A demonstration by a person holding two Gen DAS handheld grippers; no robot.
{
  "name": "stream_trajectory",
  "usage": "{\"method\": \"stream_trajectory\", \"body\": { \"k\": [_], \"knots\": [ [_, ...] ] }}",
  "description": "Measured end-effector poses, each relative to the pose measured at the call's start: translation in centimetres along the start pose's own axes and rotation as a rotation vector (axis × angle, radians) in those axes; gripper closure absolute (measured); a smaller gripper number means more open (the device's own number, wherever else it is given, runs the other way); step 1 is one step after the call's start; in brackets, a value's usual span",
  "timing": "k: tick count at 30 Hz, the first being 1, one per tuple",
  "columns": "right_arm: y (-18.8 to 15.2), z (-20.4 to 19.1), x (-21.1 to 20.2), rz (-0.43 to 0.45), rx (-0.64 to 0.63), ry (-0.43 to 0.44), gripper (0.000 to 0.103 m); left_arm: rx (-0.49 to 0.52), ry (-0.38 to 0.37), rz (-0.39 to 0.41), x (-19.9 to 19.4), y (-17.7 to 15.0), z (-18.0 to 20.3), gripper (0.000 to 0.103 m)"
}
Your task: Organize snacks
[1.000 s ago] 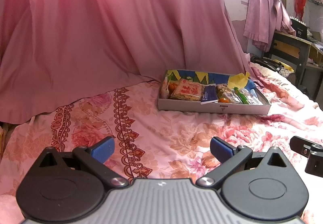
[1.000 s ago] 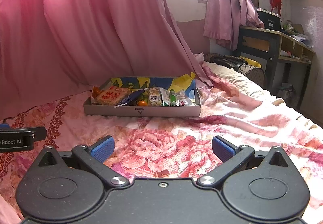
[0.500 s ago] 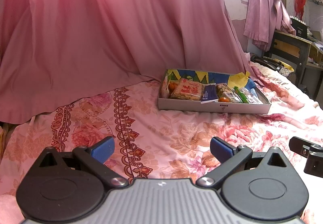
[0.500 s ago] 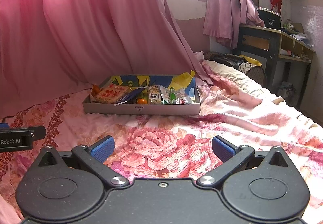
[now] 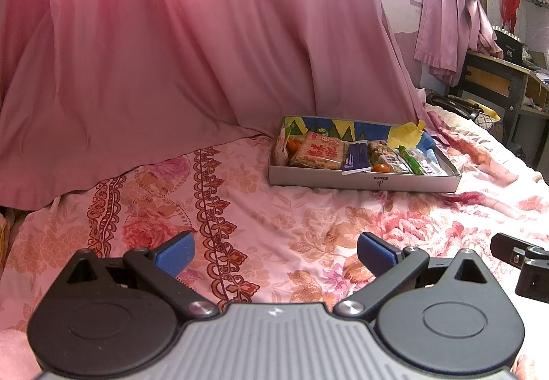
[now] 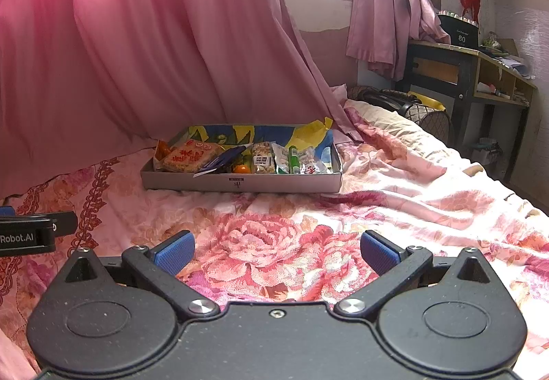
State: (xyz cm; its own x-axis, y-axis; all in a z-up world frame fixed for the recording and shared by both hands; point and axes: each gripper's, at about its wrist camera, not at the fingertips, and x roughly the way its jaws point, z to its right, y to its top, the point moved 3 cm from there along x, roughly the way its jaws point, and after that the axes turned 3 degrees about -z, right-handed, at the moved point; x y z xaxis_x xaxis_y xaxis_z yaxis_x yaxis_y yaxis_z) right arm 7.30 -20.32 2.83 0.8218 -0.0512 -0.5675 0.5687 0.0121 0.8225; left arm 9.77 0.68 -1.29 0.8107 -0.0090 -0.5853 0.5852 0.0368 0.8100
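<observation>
A shallow grey cardboard box [image 5: 363,179] [image 6: 240,183] lies on the floral bedspread and holds several snack packets. A large orange cracker pack [image 5: 317,151] [image 6: 192,157] lies at its left, a dark blue packet [image 5: 357,157] [image 6: 223,158] beside it, and small green and white packets [image 5: 410,158] [image 6: 291,158] at its right. My left gripper [image 5: 276,251] is open and empty, well short of the box. My right gripper [image 6: 276,251] is open and empty, also short of the box. Each gripper's side shows at the other view's edge.
A pink curtain [image 5: 171,54] hangs behind the box and drapes onto the bed. A dark desk [image 6: 463,78] with a black container stands at the right past the bed's edge. A dark bag [image 6: 405,102] lies at the bed's far right.
The right gripper has drifted slightly, so the box sits a little lower and left in its view. The left view is almost unchanged. Both grippers stay open.
</observation>
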Motion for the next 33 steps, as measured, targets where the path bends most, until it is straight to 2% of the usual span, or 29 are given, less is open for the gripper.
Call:
{"method": "stream_trajectory", "body": {
  "k": [33],
  "knots": [
    [-0.05,-0.15,0.16,-0.005,-0.001,0.0,0.001,0.001,0.001,-0.002,0.0,0.05,0.07,0.0]
  ]
}}
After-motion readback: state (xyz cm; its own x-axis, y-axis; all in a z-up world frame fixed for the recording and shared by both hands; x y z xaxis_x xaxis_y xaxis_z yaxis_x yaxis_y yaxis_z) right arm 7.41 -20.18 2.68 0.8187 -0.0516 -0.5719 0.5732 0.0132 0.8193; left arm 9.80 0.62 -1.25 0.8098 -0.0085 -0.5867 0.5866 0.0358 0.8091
